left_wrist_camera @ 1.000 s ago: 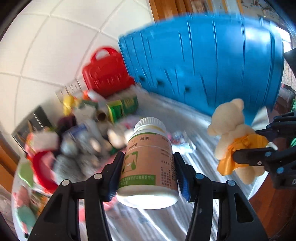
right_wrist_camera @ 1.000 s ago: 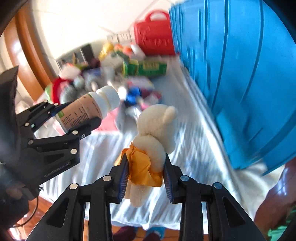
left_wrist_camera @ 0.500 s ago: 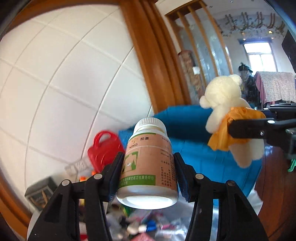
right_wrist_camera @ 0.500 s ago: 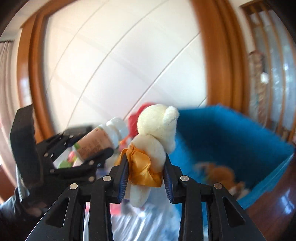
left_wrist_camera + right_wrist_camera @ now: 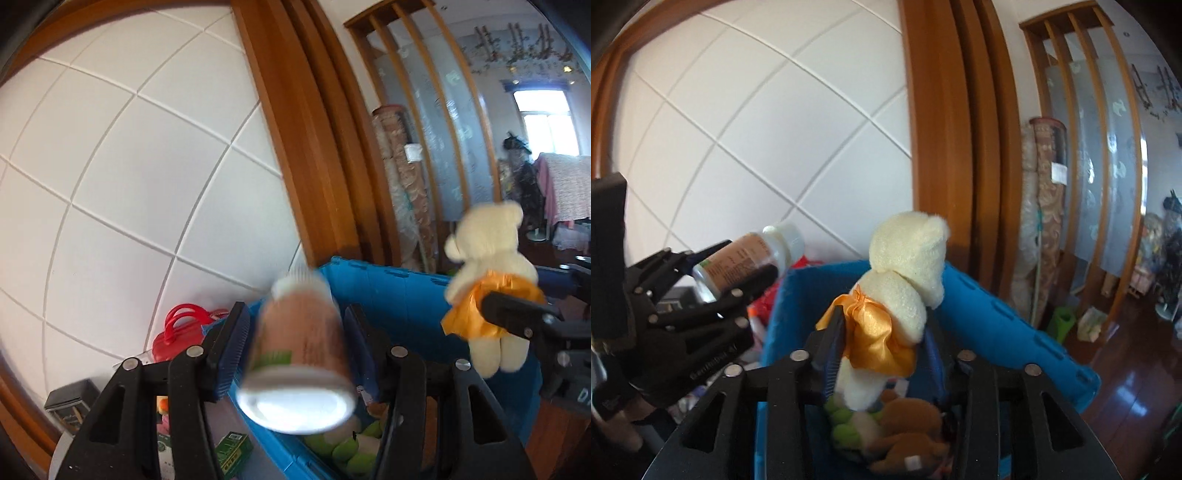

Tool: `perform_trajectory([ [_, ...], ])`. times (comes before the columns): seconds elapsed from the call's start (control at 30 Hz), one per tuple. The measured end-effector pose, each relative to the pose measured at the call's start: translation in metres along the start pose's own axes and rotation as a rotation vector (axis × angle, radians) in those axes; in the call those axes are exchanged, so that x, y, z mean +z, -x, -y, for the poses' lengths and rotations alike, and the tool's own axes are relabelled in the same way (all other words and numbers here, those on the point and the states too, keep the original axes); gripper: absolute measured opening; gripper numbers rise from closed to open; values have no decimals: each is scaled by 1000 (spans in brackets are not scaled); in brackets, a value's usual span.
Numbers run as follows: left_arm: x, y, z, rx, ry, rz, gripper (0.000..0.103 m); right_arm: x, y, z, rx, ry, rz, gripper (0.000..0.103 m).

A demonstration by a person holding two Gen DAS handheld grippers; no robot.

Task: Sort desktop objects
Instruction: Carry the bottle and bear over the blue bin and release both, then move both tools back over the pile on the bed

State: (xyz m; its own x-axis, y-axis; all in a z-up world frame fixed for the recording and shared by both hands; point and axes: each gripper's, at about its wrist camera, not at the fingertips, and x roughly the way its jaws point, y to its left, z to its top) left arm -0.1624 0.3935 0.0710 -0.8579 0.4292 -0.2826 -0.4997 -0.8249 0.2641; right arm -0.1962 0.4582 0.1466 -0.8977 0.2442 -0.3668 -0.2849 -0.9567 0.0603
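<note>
— Two grippers are listed. What is recorded for the left gripper (image 5: 293,341)?

— Its jaws are seen spread, with gaps on both sides of a cylindrical pill bottle (image 5: 299,363): white ribbed cap, tan label with a green band, smooth plastic base. The bottle is blurred and tilted between the blue ribbed pads (image 5: 232,354), above the near wall of the blue bin (image 5: 399,295).

— And the right gripper (image 5: 882,354)?

— A plush bear (image 5: 905,280), cream pile fabric with a glossy orange satin skirt, is held upright between its fingers, clamped at the skirt. It is positioned over the open bin.

— Bin contents?

— Soft toys are noted inside: a brown plush (image 5: 908,424) and green fuzzy pieces (image 5: 846,421). The walls are moulded rigid plastic with slotted ribs.

— Other entries?

— A red plastic handled case (image 5: 177,332) and a green carton (image 5: 232,448) are logged beside the bin.
</note>
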Motion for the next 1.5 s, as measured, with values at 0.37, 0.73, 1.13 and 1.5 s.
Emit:
perform_trajectory([
  [0.37, 9, -6, 16, 158, 41, 19, 100, -4, -1, 40, 46, -47, 30, 90],
  [0.73, -8, 9, 5, 243, 82, -8, 100, -14, 14, 23, 138, -21, 61, 101],
  [1.13, -58, 56, -44, 381, 160, -17, 100, -25, 29, -28, 234, 57, 94, 103],
  [1.5, -183, 126, -134, 494, 165, -111, 100, -64, 44, -130, 382, 94, 70, 103],
])
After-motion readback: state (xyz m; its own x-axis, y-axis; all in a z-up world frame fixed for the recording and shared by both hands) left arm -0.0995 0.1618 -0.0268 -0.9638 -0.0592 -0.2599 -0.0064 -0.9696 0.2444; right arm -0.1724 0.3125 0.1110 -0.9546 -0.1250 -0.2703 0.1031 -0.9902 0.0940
